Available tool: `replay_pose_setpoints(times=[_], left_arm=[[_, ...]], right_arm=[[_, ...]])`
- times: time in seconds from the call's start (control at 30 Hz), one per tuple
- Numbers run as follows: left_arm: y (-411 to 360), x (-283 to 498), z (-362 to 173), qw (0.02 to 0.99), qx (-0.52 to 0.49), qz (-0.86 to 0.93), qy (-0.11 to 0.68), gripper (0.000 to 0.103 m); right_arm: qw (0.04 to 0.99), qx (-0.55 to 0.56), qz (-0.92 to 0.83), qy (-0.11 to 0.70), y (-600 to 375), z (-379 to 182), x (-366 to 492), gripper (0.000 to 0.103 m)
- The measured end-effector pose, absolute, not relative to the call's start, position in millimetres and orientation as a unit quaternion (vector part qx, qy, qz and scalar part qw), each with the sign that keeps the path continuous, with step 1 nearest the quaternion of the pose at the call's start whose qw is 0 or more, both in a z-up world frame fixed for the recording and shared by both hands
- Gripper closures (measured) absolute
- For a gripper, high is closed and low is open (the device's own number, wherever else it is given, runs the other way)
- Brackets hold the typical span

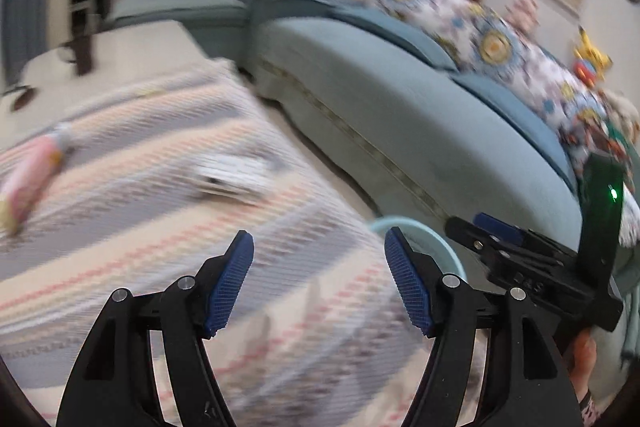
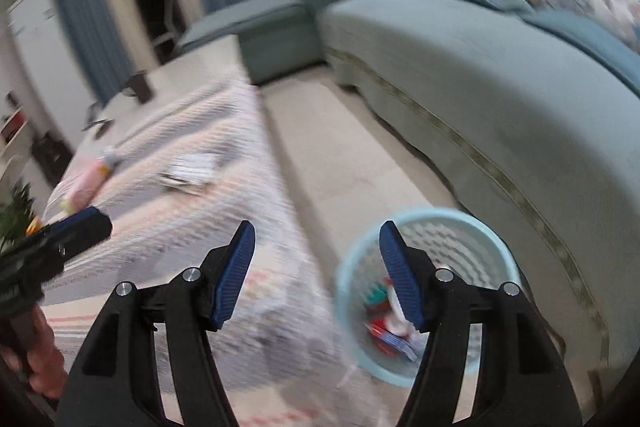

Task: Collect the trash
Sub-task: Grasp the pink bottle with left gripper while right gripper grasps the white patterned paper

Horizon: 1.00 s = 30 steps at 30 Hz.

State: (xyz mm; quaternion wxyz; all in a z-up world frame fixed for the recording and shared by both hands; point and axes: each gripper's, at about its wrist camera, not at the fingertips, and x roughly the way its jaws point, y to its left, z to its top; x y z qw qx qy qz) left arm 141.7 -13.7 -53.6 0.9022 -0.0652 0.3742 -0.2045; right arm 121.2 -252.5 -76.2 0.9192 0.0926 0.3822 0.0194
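A sofa is seen beside a table covered by a striped cloth. A bin stands on the floor between them, with trash inside. A pink tube and a white wrapper lie on the cloth. The left gripper and right gripper are held apart, empty.

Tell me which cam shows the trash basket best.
Right wrist view: the light blue trash basket shows its whole rim, mesh wall and colourful trash inside, on the floor by the sofa. The left wrist view catches only an arc of its rim behind the table's edge.
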Motion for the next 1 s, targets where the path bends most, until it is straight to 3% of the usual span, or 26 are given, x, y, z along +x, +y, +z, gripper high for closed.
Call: replay_pose_setpoints(times=[0.37, 0.57, 0.7, 0.9, 0.97, 1.0], left_arm=[[155.5, 169.6, -46.1, 0.934, -0.087, -0.041, 0.344, 0.035], [222.2, 205.6, -63.5, 0.931, -0.085, 0.017, 0.356, 0.026], [244.5, 238.0, -81.7, 0.918, -0.084, 0.02, 0.387, 0.024], [246.8, 264.3, -103.1, 0.894, -0.097, -0.007, 0.437, 0.026], [238.3, 260.4, -104.2, 0.894, -0.092, -0.028, 0.437, 0.026], [231.5, 256.0, -103.0, 0.893, -0.087, -0.042, 0.439, 0.026]], right_arm=[[0.914, 0.038, 0.104, 0.391, -144.6, -93.6, 191.9, 0.044], [0.904, -0.047, 0.092, 0.415, -108.1, -125.8, 228.6, 0.043], [0.899, -0.063, 0.085, 0.425, -103.5, -140.1, 248.0, 0.035], [0.894, -0.043, 0.109, 0.432, -108.2, -141.1, 255.6, 0.034], [0.895, -0.045, 0.126, 0.425, -105.2, -139.7, 253.1, 0.037], [0.896, -0.048, 0.135, 0.421, -101.4, -138.3, 251.7, 0.046]])
